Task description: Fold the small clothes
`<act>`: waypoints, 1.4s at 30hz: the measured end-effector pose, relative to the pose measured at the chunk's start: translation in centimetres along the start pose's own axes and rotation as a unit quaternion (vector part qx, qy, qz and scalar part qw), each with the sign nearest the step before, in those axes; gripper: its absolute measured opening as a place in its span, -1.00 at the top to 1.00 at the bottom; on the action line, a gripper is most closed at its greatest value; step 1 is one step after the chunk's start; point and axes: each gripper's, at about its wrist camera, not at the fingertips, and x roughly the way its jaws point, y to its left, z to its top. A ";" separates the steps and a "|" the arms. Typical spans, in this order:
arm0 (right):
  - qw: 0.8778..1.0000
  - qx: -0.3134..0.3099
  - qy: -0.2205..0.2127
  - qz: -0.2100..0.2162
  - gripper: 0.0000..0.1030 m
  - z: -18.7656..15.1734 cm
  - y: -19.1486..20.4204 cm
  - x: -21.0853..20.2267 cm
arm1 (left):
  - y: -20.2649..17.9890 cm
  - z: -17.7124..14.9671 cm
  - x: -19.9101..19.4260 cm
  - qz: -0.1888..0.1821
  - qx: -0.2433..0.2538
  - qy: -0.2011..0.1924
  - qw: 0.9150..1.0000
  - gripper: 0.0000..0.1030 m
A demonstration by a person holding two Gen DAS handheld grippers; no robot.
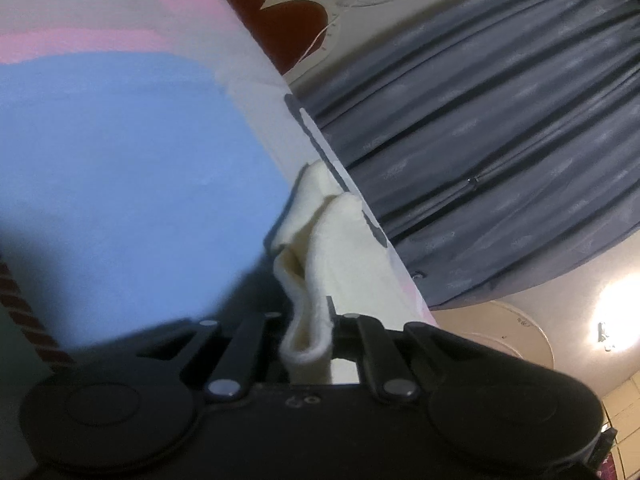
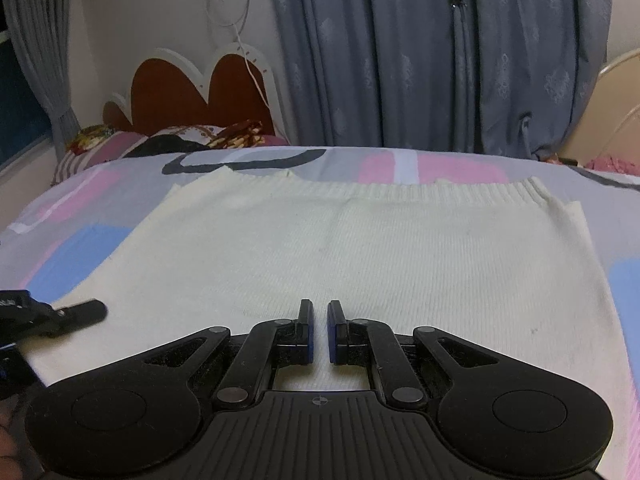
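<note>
A cream knitted garment lies flat on the bed, its ribbed hem toward the far side. My right gripper hovers just over its near edge, jaws nearly together with a narrow gap and nothing between them. My left gripper is shut on a folded edge of the same cream garment, which bunches up between its fingers; the view is tilted sideways. The left gripper also shows in the right wrist view at the garment's near left corner.
The bedsheet is patterned in pink, blue and grey. A red and white headboard and pillows stand at the far left. Grey curtains hang behind the bed. A ceiling light glares in the left wrist view.
</note>
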 end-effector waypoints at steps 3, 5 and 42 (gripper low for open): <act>1.000 0.007 -0.002 0.002 0.88 0.0 -0.2 -0.2 | 0.0 -0.1 0.7 0.029 0.009 0.017 0.999 0.88; 1.000 0.017 -0.008 0.006 0.88 0.2 -0.4 -0.6 | -0.7 0.0 0.3 0.016 0.022 0.009 1.000 0.88; 0.986 0.164 -0.009 0.013 -0.06 1.5 -13.0 -6.4 | -13.8 -5.2 10.1 -0.001 0.267 0.156 0.951 -0.14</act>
